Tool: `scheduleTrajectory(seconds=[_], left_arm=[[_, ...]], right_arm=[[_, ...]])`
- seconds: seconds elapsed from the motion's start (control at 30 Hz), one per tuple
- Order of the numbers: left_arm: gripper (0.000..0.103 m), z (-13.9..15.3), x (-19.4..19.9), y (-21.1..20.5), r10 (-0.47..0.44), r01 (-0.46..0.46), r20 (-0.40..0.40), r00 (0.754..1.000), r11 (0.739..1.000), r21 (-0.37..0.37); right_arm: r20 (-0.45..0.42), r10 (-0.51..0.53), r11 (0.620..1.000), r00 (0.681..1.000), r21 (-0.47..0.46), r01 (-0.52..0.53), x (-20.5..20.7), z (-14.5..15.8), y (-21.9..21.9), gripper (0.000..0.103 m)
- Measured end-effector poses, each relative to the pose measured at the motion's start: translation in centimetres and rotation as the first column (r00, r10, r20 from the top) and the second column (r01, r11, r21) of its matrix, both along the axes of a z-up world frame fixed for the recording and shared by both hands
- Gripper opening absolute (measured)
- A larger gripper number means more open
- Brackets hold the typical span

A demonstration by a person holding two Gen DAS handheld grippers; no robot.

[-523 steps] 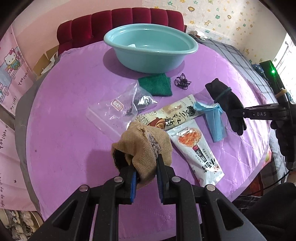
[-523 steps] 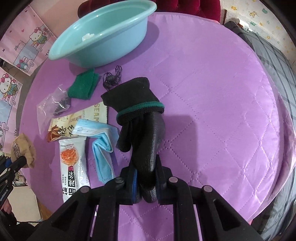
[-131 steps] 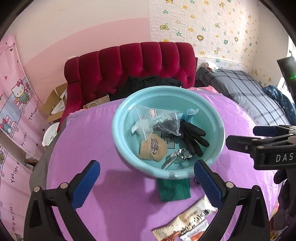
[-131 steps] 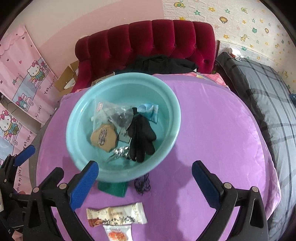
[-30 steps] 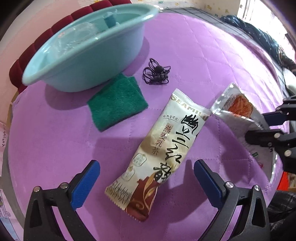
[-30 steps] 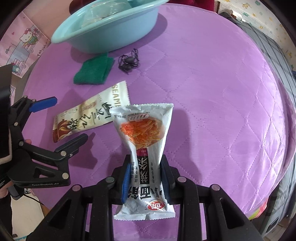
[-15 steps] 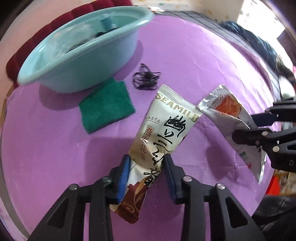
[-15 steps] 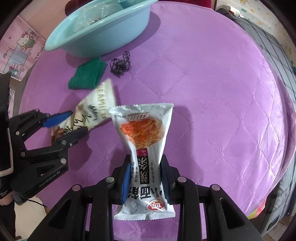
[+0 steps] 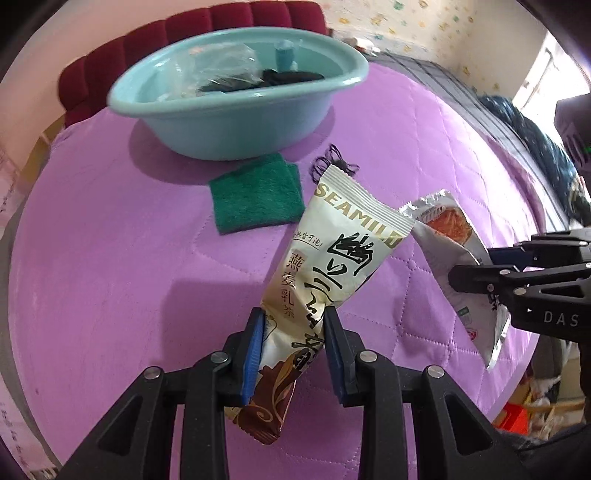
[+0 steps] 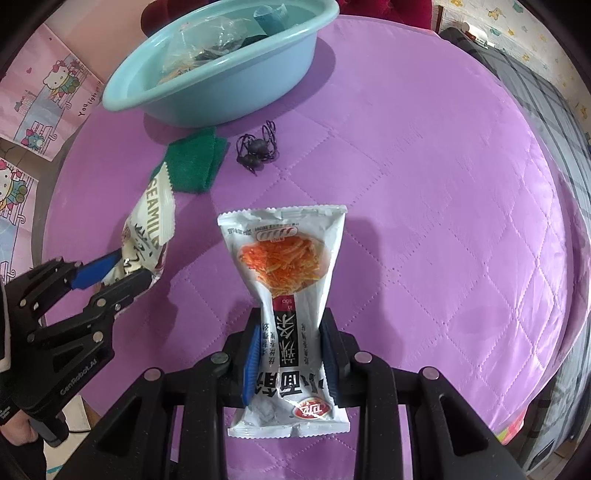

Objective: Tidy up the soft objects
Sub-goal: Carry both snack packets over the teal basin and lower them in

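Note:
My left gripper [image 9: 293,332] is shut on the cream and brown oat milk tea packet [image 9: 332,258], which hangs lifted off the purple quilted table [image 9: 110,277]. In the right wrist view that packet [image 10: 149,221] shows at the left, pinched in the left gripper [image 10: 122,271]. My right gripper [image 10: 290,345] is shut on the white noodle packet [image 10: 291,273], also lifted; the left wrist view shows this packet [image 9: 450,251] at the right, between the right gripper's fingers [image 9: 480,275]. The teal basin [image 9: 236,96] at the back holds a plastic bag, a black glove and other soft items.
A folded green scouring cloth [image 9: 255,192] and a tangle of black earphones [image 10: 256,147] lie on the table in front of the basin [image 10: 221,74]. A red padded headboard [image 9: 184,33] stands behind, a grey plaid bed [image 10: 535,74] to the right.
My left gripper closed on the tea packet and raised it off the table, rolling as it rose. My right gripper lifted the noodle packet a little higher.

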State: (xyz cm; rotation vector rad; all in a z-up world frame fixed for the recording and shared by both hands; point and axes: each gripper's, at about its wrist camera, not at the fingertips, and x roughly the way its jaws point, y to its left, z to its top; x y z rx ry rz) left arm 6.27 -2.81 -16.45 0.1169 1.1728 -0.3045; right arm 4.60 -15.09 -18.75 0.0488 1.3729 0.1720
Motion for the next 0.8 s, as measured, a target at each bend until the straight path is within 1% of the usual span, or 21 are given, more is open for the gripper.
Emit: scheduleTrajectory(seconds=[0.03, 0.13, 0.23, 0.33, 0.47, 0.5, 0.53, 0.67, 0.8], left_arm=[[0.034, 0.0, 0.1, 0.2, 0.013, -0.013, 0.004, 1.0, 1.0, -0.002], [0.034, 0.4, -0.5, 0.5, 0.064, -0.064, 0.012, 0.998, 0.998, -0.019], [0.035, 1.2, -1.1, 1.0, 0.109, -0.108, 0.024, 0.994, 0.993, -0.038], [0.035, 1.3, -1.2, 1.3, 0.126, -0.125, 0.018, 0.992, 0.991, -0.046], [0.035, 1.9, -1.6, 2.0, 0.166, -0.163, 0.03, 0.986, 0.984, -0.071], [0.035, 2.3, -1.7, 2.1, 0.169, -0.166, 0.038, 0.985, 0.984, -0.069], [0.035, 3.6, -1.9, 2.4, 0.171, -0.168, 0.047, 0.984, 0.984, -0.065], [0.035, 5.2, -2.6, 2.6, 0.181, -0.176, 0.079, 0.98, 0.982, -0.068], [0.035, 6.7, -2.4, 2.9, 0.19, -0.183, 0.105, 0.976, 0.98, -0.075]], right_arm=[[0.003, 0.001, 1.0, 1.0, 0.002, -0.001, -0.1, -0.5, -0.3, 0.031], [0.02, 0.008, 1.0, 1.0, 0.009, -0.008, -1.4, 0.5, -1.3, 0.031], [0.036, 0.009, 1.0, 0.999, 0.018, -0.01, -1.4, 1.5, -1.7, 0.031], [0.077, 0.003, 1.0, 0.997, 0.024, -0.005, -1.3, 2.5, -1.9, 0.031], [0.135, -0.006, 0.999, 0.991, 0.034, 0.001, -1.6, 3.8, -2.2, 0.031], [0.14, -0.007, 0.999, 0.99, 0.036, 0.002, -1.4, 3.9, -2.2, 0.031], [0.144, -0.005, 0.999, 0.99, 0.036, 0.0, -1.4, 4.1, -2.1, 0.031], [0.166, 0.003, 0.999, 0.986, 0.04, -0.01, -1.2, 5.3, -1.9, 0.031], [0.199, 0.007, 0.999, 0.98, 0.037, -0.014, -0.9, 6.5, -1.8, 0.031]])
